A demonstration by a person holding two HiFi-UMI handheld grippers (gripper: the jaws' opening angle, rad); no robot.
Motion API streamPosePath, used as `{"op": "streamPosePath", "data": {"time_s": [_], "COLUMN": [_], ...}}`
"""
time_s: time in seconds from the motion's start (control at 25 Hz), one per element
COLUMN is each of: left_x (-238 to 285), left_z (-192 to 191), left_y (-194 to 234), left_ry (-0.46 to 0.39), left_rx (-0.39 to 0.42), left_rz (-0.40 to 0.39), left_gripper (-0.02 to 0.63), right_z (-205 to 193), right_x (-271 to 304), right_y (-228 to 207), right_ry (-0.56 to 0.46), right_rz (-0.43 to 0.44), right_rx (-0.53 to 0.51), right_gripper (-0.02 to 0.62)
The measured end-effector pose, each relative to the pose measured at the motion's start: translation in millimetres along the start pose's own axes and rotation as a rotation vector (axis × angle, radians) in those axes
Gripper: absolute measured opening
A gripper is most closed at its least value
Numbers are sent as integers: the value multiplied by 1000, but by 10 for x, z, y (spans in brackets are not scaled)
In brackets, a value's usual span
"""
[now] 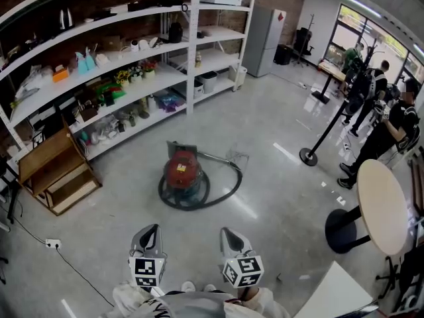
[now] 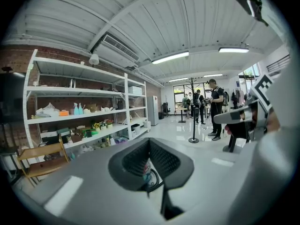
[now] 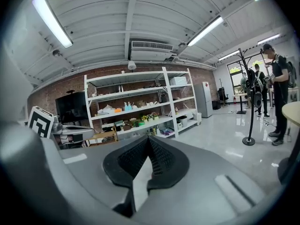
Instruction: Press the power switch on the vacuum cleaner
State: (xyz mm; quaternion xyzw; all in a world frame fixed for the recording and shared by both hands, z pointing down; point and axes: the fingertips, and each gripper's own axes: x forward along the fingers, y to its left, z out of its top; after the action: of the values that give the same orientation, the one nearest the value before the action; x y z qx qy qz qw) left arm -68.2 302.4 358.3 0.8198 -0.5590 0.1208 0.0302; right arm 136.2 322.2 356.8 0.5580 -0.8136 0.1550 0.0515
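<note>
grey polished concrete floor [image 1: 278, 177] in a big open room with a brick back wall. nearest, at the bottom of the head view, left gripper [image 1: 148, 233] and right gripper [image 1: 229, 234] are held side by side, apart from each other, both off the floor and well short of the vacuum. the left fingers are closed tip to tip with nothing between them; the right fingers are closed the same way and also empty. the marker cubes sit just behind each, over the person's light sleeves. a white power strip [image 1: 53, 244] lies on the floor to the left with a dark cable running off it. a round white worktop [image 1: 383, 207] on a black pedestal stands at the right edge.

further out, mid floor, is the vacuum cleaner [image 1: 183, 171]: a red top on a dark round body, upright, with its black hose [image 1: 225, 185] looped around it on the floor. the power switch is too small to make out. in the left gripper view the vacuum shows through the gap below the closed fingertips.

a wooden step unit [image 1: 56, 171] is left of it, by the wall. behind runs long white shelving [image 1: 132, 78] loaded with bottles, plants and boxes. a black stanchion post [image 1: 309, 152] stands to the right, with two people in dark clothes [image 1: 391, 128] near the windows. a pale fridge [image 1: 265, 42] stands at the far end.
</note>
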Motion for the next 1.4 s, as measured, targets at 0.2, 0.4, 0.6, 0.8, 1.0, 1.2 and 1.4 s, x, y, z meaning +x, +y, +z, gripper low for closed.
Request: {"op": "streamPosePath", "data": {"time_s": [0.2, 0.4, 0.6, 0.8, 1.0, 1.2, 1.4], "left_x": [-38, -86, -145, -172, -185, -205, -197], "left_z": [-57, -81, -130, -130, -114, -128, -140], "left_y": [49, 73, 69, 79, 79, 81, 90], "left_ry": [-3, -6, -3, -6, -9, -10, -7], "left_rx": [-7, -15, -21, -22, -16, -21, -20], "left_rz": [-1, -3, -5, -8, -8, -5, -3], "left_gripper": [0, 0, 0, 0, 0, 0, 0], "right_z": [-28, -45, -48, -67, -40, -65, -65], "right_x": [7, -25, -84, -121, -147, -145, -117], "right_y": [48, 86, 110, 127, 120, 131, 128], "right_ry": [2, 7, 2, 2, 1, 2, 2], "right_rz": [-10, -21, -29, -37, -39, -38, -35], "right_rx": [-11, -19, -25, -25, -25, -29, -28], "right_gripper": [0, 0, 0, 0, 0, 0, 0]}}
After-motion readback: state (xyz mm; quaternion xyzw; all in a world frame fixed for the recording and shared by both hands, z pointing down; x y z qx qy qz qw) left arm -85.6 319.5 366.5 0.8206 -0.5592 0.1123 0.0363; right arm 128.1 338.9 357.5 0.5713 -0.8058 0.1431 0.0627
